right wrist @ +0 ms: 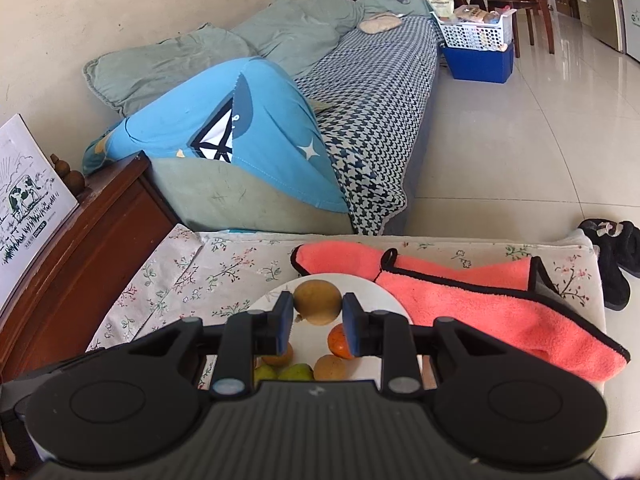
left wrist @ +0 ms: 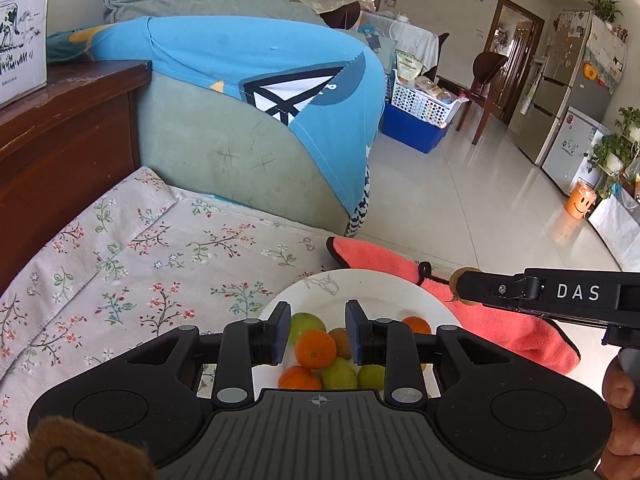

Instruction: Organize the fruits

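Right gripper (right wrist: pixel 313 322) is clamping a brown fruit (right wrist: pixel 317 303) above the white plate (right wrist: pixel 390 300), carrying it; placing it needs a free spot. Left gripper (left wrist: pixel 318 334) is hovering empty, jaws apart, over the oranges (left wrist: pixel 315 349).

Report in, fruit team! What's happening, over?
Left tongs open over the plate. Right tongs shut on yellow-brown fruit. Oranges and green fruits on plate. Pink towel beside it, not blocking.

Both wrists – plate (left wrist: pixel 420 300) close below.
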`<state>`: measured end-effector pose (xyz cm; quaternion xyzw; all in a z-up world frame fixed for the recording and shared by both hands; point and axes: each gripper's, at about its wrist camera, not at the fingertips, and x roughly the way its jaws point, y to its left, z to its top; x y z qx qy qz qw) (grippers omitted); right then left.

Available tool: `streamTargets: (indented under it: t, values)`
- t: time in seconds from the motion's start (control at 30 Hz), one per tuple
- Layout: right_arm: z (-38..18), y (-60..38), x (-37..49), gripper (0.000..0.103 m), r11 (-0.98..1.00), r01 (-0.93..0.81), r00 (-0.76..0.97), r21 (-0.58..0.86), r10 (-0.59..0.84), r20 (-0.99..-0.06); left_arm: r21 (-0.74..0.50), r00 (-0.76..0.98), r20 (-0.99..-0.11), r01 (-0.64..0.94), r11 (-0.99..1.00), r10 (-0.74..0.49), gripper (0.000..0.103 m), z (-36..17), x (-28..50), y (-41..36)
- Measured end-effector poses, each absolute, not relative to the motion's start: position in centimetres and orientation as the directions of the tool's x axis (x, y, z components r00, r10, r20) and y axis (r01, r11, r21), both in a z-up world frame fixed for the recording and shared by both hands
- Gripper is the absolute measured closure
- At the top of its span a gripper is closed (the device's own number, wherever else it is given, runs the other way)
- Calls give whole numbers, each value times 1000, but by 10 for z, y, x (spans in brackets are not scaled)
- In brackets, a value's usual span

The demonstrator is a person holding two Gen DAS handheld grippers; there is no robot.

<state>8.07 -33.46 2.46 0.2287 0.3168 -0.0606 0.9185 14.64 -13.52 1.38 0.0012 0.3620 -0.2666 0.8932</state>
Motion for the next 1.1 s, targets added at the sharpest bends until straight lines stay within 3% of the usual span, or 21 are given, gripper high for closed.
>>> streamTargets:
  t: [0.33,0.47,0.83,1.03,1.1]
  values:
    - [12,-327,87,76,891,229,772,392,80,-631,-164,609,-704,359,919,-364,73,15,150,-42]
    - [13,-323,88,76,892,230,770,389,77,-633,-128,638,-719,269,955,-276,62,11,146,-1]
    - [9,-308,95,76,894,220,761,390,93,-642,-188,650,-733,90,978,-200,61,17,135,78]
    - [8,-301,96,76,903,201,755,380,105,-648,-146,592,-785,107,983,-181,61,9,107,76]
    - [8,-300,95,76,906,199,751,373,103,-652,-124,563,-807,134,983,-179,56,5,96,70]
